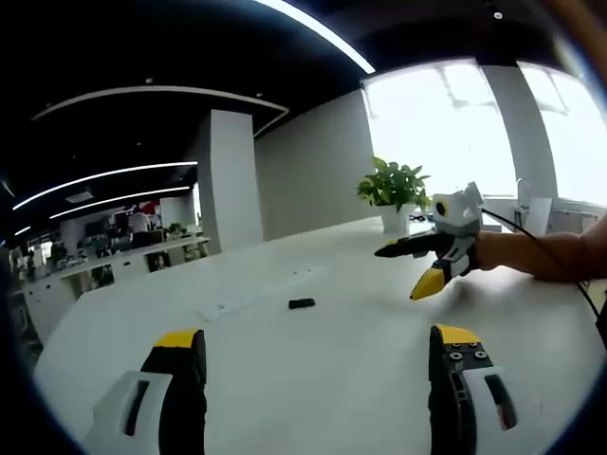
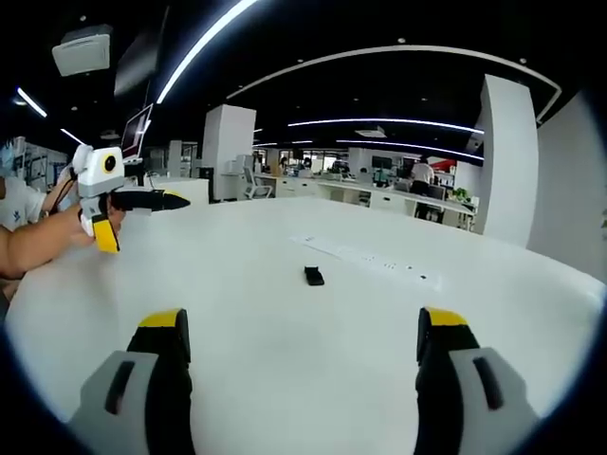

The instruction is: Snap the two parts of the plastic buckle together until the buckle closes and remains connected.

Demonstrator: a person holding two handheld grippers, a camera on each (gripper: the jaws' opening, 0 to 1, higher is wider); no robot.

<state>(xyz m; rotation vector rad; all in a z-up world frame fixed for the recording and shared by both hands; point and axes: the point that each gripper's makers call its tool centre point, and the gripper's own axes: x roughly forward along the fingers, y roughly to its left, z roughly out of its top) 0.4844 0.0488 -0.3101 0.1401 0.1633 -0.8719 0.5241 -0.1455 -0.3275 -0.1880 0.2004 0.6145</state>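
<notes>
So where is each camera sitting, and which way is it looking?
Left gripper view: rides the left gripper, looks across the white table toward a potted plant and window; the right gripper and a forearm show at right.
Right gripper view: rides the right gripper, looks across the table toward office desks; the left gripper and an arm show at left.
Both share the table and the small black buckle.

Bright windows [image 1: 474, 123] overexpose; ceiling light strips [image 2: 204, 43] glare against a dark ceiling; fisheye bends edges; distant office soft.
</notes>
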